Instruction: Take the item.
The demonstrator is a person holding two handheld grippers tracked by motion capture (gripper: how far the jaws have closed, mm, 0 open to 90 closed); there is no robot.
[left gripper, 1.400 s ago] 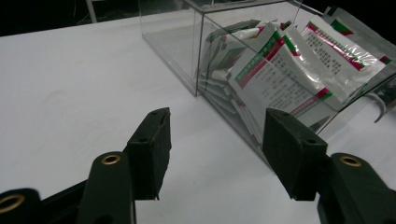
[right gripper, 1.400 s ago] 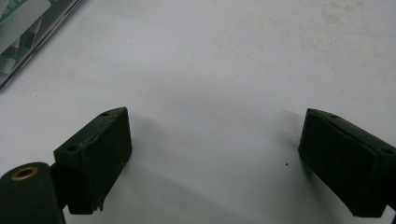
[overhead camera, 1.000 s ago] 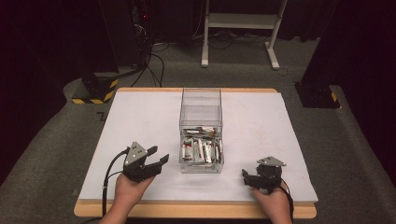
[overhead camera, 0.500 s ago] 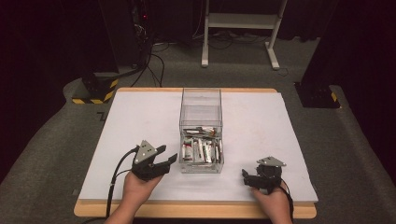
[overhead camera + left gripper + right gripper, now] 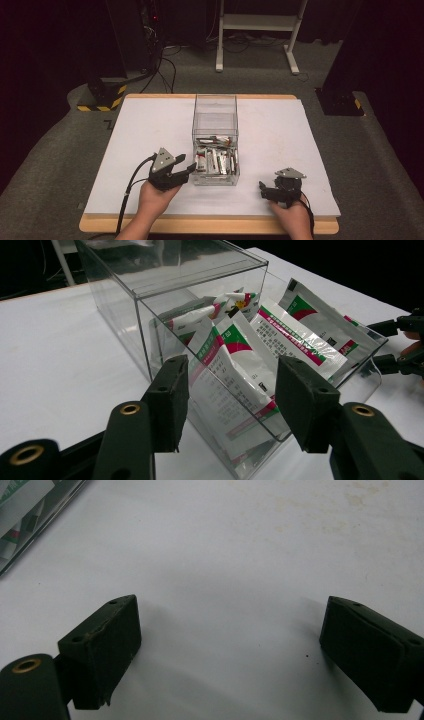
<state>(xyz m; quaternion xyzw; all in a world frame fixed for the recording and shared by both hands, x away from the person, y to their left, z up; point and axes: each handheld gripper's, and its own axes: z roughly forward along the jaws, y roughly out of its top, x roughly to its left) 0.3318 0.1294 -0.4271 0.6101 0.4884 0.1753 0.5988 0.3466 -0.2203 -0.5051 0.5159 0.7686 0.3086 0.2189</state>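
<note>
- A clear plastic box [image 5: 215, 137] is seen standing on the white table [image 5: 150, 125], near the middle, long side running away from the person.
- The nearer half of the box is loaded with flat sachets [image 5: 216, 161], white with green and red print; the farther half appears bare.
- In the left gripper view the sachets [image 5: 260, 340] are seen leaning against each other, tilted, with several tops rising toward the box rim. The text on them is too small to be read.
- The left gripper [image 5: 186, 170] is held level just beside the near left corner of the box, jaws pointed at its side wall.
- Its jaws have just been closing slightly, yet a wide gap is kept between them. In its own view [image 5: 229, 405] the near corner of the box [image 5: 150, 305] is framed by that gap; the pads are not seen pressing on the wall, so nothing is gripped.
- Whether the tips touch the box cannot be told from the high view.
- The right gripper [image 5: 264, 189] is held low at the near right of the table, well apart from the box, in the person's right hand [image 5: 295, 220].
- In its own view [image 5: 230, 652] the jaws are spread wide over bare table surface, nothing between them; a box corner [image 5: 30, 525] is caught at the upper left edge.
- A cable [image 5: 131, 185] is trailed from the left gripper toward the near table edge.
</note>
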